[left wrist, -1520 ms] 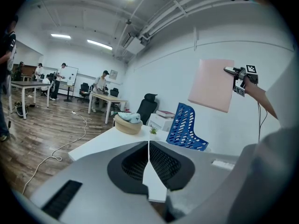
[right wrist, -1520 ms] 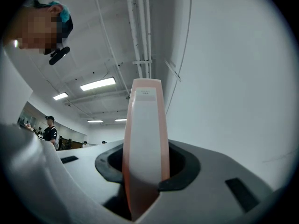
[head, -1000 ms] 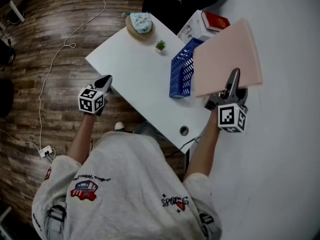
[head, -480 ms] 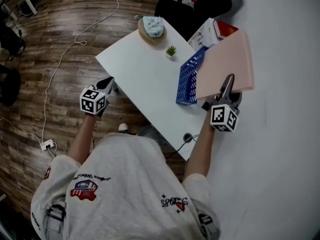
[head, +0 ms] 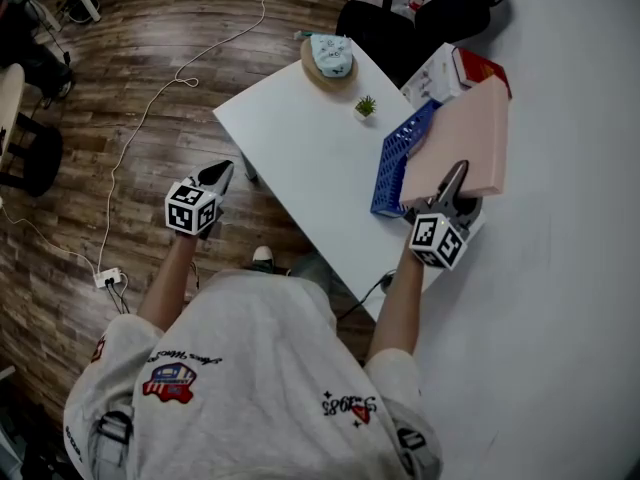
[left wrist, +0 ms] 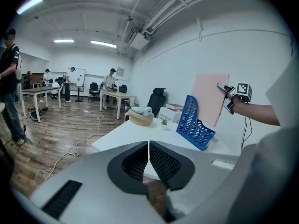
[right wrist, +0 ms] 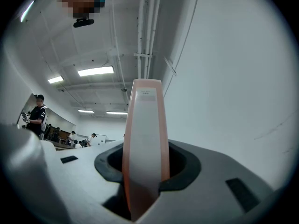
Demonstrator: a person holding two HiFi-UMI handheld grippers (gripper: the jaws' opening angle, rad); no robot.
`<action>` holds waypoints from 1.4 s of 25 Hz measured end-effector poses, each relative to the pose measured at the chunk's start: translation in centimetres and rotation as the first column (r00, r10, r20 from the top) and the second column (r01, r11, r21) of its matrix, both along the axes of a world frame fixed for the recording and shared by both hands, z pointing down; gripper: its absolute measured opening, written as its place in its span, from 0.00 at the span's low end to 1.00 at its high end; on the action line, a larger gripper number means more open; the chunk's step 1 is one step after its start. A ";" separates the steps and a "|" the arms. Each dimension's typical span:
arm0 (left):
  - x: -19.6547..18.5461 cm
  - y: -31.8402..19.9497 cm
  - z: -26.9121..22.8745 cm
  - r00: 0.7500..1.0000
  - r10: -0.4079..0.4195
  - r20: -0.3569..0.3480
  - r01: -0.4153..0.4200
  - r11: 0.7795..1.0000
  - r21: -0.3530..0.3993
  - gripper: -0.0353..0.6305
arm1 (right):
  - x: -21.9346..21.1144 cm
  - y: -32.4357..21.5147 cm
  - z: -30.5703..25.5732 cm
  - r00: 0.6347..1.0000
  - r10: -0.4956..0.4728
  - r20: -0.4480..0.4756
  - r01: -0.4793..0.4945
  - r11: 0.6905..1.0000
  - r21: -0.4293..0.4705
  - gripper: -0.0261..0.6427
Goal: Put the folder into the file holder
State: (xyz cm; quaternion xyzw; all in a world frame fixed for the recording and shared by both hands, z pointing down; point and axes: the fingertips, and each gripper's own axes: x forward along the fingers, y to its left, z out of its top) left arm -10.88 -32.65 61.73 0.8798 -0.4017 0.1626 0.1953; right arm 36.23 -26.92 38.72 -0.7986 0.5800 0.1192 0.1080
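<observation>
Folder (head: 465, 143): one, pink, held upright by its lower corner in the right gripper (head: 455, 180), whose jaws are clamped on its edge. In the right gripper view the folder's spine (right wrist: 145, 139) is seen filling the gap between the two pads. It is positioned at the far right of the table, against the file holder (head: 402, 158). Whether its lower edge has entered a slot cannot be settled, since the holder's tall side is overlapped there.

File holder: one, blue, mesh-sided, standing upright near the table's right edge.

Left gripper (head: 220, 173): jaws closed together on nothing, held off the near edge of the table above the wooden floor, well apart from the folder.

Table (head: 300, 158): one, white. Items noted on it:
- one small potted plant (head: 366, 106), just beside the file holder's far end
- one round basket (head: 330, 58) with a pale blue object in it, at the far corner
- one white box (head: 432, 70) behind the file holder, with one red book (head: 482, 66) lying on top

One black chair (head: 400, 23) is placed beyond the table. One white cable (head: 180, 73) is trailed across the floor.
</observation>
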 end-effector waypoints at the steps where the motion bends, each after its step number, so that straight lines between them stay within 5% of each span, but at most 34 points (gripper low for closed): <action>1: -0.2 0.1 0.2 1.000 -0.003 0.005 0.003 1.000 -0.003 0.07 | 0.2 0.1 0.6 1.000 0.012 -0.008 -0.012 1.000 0.006 0.28; 20: -1.2 1.1 1.8 0.999 -0.012 0.038 0.013 1.000 -0.027 0.07 | 0.4 -0.5 7.0 0.999 0.030 0.012 -0.029 0.997 -0.073 0.29; 35: -1.4 0.7 2.0 1.000 -0.011 0.025 0.012 0.999 -0.042 0.07 | -0.5 -0.9 14.2 0.998 0.023 0.054 -0.009 0.969 -0.247 0.29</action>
